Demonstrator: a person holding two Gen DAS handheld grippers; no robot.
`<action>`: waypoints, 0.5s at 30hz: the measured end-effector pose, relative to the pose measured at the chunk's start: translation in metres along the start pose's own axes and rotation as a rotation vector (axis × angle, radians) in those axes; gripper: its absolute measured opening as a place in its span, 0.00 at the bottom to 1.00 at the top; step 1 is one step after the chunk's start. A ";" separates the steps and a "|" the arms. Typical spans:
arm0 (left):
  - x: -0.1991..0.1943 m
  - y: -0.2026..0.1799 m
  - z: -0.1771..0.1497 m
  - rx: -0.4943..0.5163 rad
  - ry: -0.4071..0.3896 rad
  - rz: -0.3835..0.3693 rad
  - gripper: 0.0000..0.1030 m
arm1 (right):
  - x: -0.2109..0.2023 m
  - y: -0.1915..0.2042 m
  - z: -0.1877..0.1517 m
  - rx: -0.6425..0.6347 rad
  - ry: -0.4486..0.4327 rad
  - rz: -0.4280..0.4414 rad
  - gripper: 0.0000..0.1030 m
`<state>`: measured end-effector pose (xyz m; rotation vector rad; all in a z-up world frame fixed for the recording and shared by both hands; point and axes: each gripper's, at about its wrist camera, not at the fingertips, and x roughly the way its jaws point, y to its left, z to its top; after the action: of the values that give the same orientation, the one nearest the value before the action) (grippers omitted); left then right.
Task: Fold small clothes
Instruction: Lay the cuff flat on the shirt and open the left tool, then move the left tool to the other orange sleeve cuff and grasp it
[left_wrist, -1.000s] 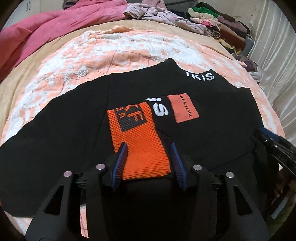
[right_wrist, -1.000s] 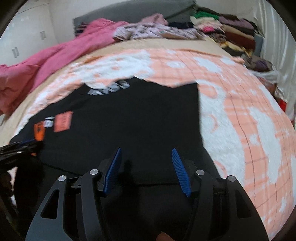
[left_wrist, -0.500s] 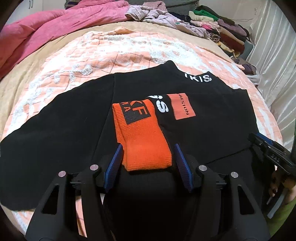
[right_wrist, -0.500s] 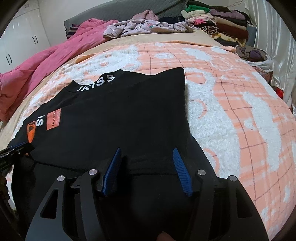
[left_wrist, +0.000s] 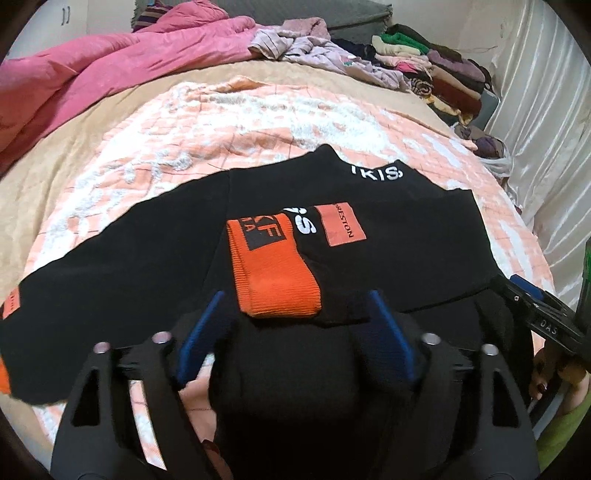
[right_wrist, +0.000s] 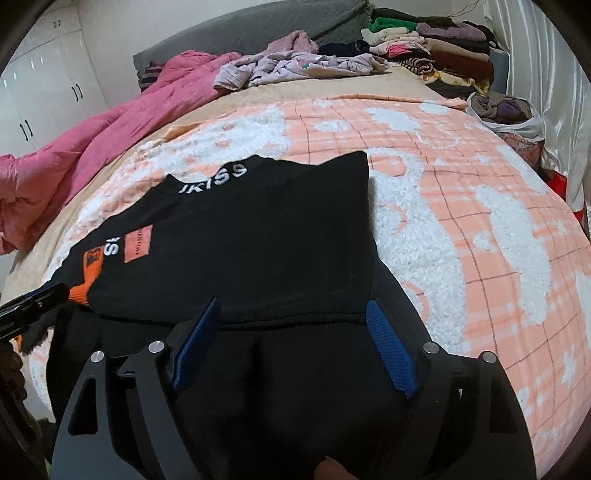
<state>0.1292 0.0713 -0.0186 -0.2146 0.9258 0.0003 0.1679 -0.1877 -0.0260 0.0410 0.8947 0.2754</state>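
A black sweatshirt (left_wrist: 406, 243) with white lettering at the collar lies flat on the bed; it also shows in the right wrist view (right_wrist: 258, 240). One sleeve is folded across its chest, its orange cuff (left_wrist: 275, 280) pointing toward me. My left gripper (left_wrist: 295, 299) is open, its blue fingertips (left_wrist: 210, 314) either side of the cuff's end, above the hem. My right gripper (right_wrist: 291, 306) is open over the hem near the shirt's right side. Neither holds cloth.
The bed has an orange-and-white blanket (right_wrist: 461, 221). A pink duvet (left_wrist: 92, 81) is bunched at the back left. Loose lilac clothes (right_wrist: 295, 66) and a stack of folded clothes (right_wrist: 436, 48) lie at the headboard. A white curtain (left_wrist: 546, 129) hangs right.
Both grippers have drawn back toward the near edge of the bed and risen a little, staying open. The sweatshirt has not moved.
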 end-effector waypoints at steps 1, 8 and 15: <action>-0.003 0.001 0.000 -0.003 -0.005 0.002 0.72 | -0.003 0.002 0.000 -0.003 -0.005 0.002 0.78; -0.022 0.012 -0.001 -0.043 -0.038 0.015 0.90 | -0.024 0.017 0.001 -0.023 -0.045 0.038 0.86; -0.044 0.026 -0.004 -0.052 -0.087 0.071 0.91 | -0.046 0.049 0.002 -0.071 -0.091 0.089 0.90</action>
<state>0.0969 0.0997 0.0096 -0.2285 0.8468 0.0987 0.1317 -0.1525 0.0181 0.0272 0.7936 0.3856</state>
